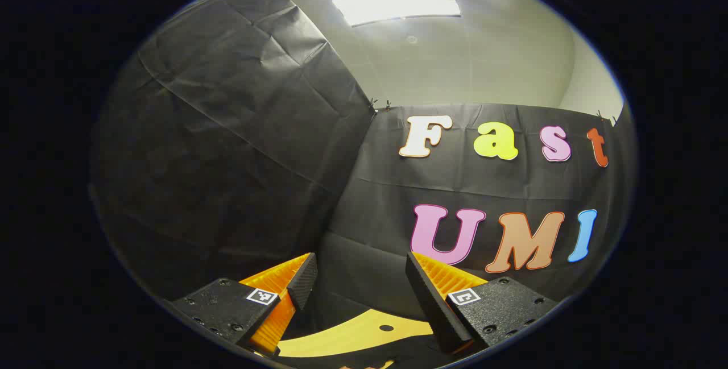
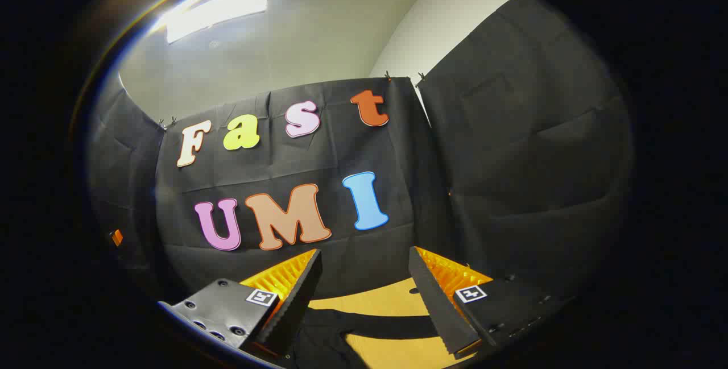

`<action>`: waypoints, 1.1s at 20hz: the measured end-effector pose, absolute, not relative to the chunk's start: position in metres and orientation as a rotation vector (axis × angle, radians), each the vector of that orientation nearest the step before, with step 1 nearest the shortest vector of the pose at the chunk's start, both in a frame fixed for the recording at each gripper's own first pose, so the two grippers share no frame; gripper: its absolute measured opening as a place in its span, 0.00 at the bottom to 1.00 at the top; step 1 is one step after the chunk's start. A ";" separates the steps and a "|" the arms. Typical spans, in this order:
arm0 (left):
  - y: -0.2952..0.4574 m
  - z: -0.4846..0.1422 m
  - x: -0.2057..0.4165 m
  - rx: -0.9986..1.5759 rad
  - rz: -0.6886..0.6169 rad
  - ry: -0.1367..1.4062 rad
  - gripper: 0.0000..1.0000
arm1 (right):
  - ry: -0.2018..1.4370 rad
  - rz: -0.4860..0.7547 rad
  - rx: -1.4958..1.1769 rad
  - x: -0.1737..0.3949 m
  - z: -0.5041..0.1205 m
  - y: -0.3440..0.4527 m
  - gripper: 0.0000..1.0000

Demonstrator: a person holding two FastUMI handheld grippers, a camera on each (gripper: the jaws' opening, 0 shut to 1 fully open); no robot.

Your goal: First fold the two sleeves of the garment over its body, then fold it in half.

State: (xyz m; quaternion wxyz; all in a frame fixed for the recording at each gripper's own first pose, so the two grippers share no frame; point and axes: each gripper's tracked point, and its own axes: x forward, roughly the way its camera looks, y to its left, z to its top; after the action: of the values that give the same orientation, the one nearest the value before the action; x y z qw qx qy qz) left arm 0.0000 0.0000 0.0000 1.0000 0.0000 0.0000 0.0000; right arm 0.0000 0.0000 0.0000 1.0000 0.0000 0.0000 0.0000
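We hold the left gripper [image 1: 358, 286] up high with its fingers spread wide and nothing between them, aimed at the black wall, and low at 6 o'clock in the left gripper view we see a strip of the yellow table [image 1: 364, 332]. The right gripper [image 2: 364, 278] is spread and bare too, and at 6 o'clock below it lies a dark cloth [image 2: 324, 335] on the table, which we think is the garment. We guess no fold has begun, so both sleeves and the half fold are left.
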 end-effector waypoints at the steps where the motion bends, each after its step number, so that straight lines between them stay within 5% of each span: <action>1: 0.002 0.000 0.000 0.000 0.002 0.000 0.92 | 0.001 0.000 -0.006 0.000 -0.001 0.000 0.97; 22: 0.006 0.013 -0.030 0.085 0.047 -0.010 0.91 | 0.063 0.124 0.022 0.045 -0.026 0.022 0.97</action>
State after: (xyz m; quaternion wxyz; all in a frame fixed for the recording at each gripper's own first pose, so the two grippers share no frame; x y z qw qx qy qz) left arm -0.0296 0.0056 0.0128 0.9988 0.0426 -0.0049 0.0234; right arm 0.0450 0.0221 -0.0261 0.9975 0.0112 0.0312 0.0618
